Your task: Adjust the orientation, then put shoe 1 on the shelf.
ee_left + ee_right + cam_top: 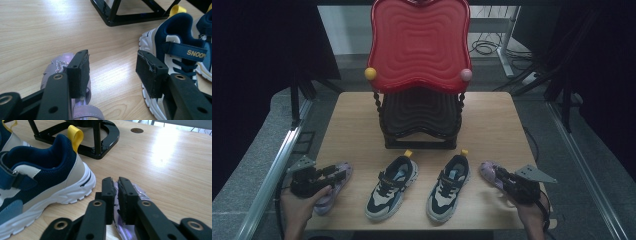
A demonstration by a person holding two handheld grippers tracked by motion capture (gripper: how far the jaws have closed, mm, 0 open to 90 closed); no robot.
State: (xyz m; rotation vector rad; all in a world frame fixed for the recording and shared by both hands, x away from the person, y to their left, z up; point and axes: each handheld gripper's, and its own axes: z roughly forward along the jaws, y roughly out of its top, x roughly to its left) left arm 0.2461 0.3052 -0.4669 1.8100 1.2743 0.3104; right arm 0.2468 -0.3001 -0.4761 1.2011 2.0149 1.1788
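Observation:
Two navy and white sneakers (pixel 392 187) (pixel 448 187) stand side by side at the table's front, toes toward me. A purple sandal (pixel 332 192) lies at the far left, and my left gripper (pixel 337 172) hovers over it with jaws wide open and nothing between them. In the left gripper view (pixel 112 72) that sandal (pixel 53 66) sits below the left jaw and a sneaker (pixel 175 50) lies to the right. A second purple sandal (pixel 488 171) lies at the far right. My right gripper (pixel 501 175) (pixel 116 187) straddles its thin strap (pixel 138 191), with a narrow slit between the pads.
A two-tier stand rises behind the shoes, with a red wavy tray (pixel 419 42) on top and a black one (pixel 421 112) below on a black frame. The wooden table (pixel 492 120) has bare room on both sides of the stand. Metal rails run along both table sides.

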